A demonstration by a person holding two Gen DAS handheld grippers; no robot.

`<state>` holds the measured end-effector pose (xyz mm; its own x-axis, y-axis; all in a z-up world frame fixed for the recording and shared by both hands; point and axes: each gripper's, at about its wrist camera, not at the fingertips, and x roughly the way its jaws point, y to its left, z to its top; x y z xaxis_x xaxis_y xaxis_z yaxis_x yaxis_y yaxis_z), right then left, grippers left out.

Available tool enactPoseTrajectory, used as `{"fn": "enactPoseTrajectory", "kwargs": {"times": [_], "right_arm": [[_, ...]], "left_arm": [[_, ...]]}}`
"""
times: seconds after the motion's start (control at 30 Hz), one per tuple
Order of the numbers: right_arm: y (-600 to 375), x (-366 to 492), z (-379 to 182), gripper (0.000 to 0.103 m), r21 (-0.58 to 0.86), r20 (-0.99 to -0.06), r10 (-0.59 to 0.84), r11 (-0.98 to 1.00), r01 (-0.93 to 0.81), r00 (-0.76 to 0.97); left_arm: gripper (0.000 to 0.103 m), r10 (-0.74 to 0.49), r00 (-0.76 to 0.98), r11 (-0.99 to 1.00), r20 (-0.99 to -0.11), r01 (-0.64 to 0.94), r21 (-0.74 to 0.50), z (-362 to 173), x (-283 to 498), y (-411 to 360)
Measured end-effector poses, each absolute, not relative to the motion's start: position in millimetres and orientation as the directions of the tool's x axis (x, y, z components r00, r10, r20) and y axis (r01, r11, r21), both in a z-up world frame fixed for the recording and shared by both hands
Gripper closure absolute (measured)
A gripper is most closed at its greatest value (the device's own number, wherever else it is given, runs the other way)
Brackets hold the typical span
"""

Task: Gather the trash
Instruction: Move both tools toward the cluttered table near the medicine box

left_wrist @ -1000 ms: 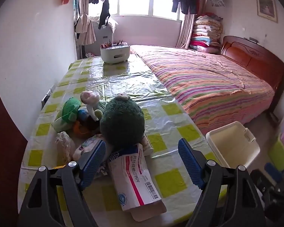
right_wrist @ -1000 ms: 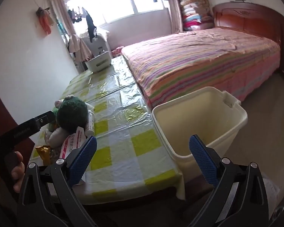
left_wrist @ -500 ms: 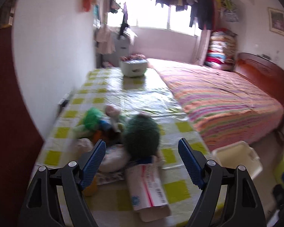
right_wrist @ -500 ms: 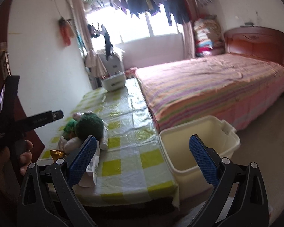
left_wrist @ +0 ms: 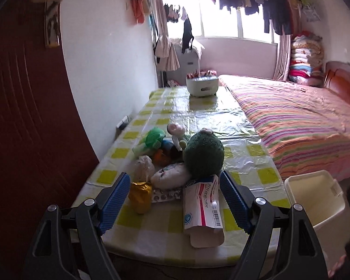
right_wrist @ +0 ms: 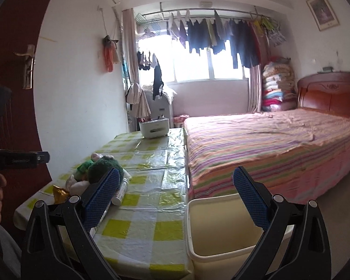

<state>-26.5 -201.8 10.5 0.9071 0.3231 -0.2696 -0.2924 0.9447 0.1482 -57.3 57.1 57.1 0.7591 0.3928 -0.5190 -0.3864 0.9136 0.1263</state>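
Both tools, left tool (left_wrist: 175, 196) and right tool (right_wrist: 176, 193), gape apart, empty; trash pile (left_wrist: 175, 163) at frame centre on desk (left_wrist: 249, 163), bin (right_wrist: 221, 228) lower right.

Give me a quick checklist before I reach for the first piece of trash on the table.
1. Left gripper open and empty: ok.
2. Right gripper open and empty: ok.
3. Bin upright, mouth open, beside the table's end: ok.
4. Bin has room: ok, no trash visible inside.
5. Nearest trash reachable: ok, the box lies flat between the left fingers' line, at the near edge.
6. Box free to lift: cannot tell; its far end meets the green plush, contact unclear.
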Motion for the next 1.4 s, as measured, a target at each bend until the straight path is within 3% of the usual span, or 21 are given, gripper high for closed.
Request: {"fn": "enactPoseTrajectory", "kwargs": {"times": [0.1,0.2,0.37,0.8,1.4], "right_arm": [[-203.6,-21.3,2.5,0.006,0.162,-0.315,0.294,0.954,-0.254,0.903],[-197.0,-10.6,-5.8,0.006,0.104,-0.404,0.218,0.976,-0.192,0.888],[-195.8,0.1,-25.1,0.006,0.136,-0.519,0.150,0.986,-0.092,0.841],[-182.4,-15.3,-26.8,0.006,0.047,-0.561,0.022,0.999,0.006,0.827],[-158.9,-4.6,-28.6,0.006,0.024,-0.596,0.055,0.998,-0.051,0.801]], "left_arm": [[0.026,0.389,0.770,0.920,-0.506,-0.357,0.164,58.2,-61.4,41.8],[0.026,0.351,0.772,0.935,-0.530,-0.323,0.148,53.9,-61.4,39.7],[0.026,0.332,0.750,0.943,-0.572,-0.268,0.196,44.7,-56.0,39.0],[0.026,0.258,0.744,0.960,-0.616,-0.127,0.249,25.5,-61.0,31.6],[0.026,0.296,0.726,0.946,-0.620,-0.134,0.295,12.1,-57.8,42.8]]}}
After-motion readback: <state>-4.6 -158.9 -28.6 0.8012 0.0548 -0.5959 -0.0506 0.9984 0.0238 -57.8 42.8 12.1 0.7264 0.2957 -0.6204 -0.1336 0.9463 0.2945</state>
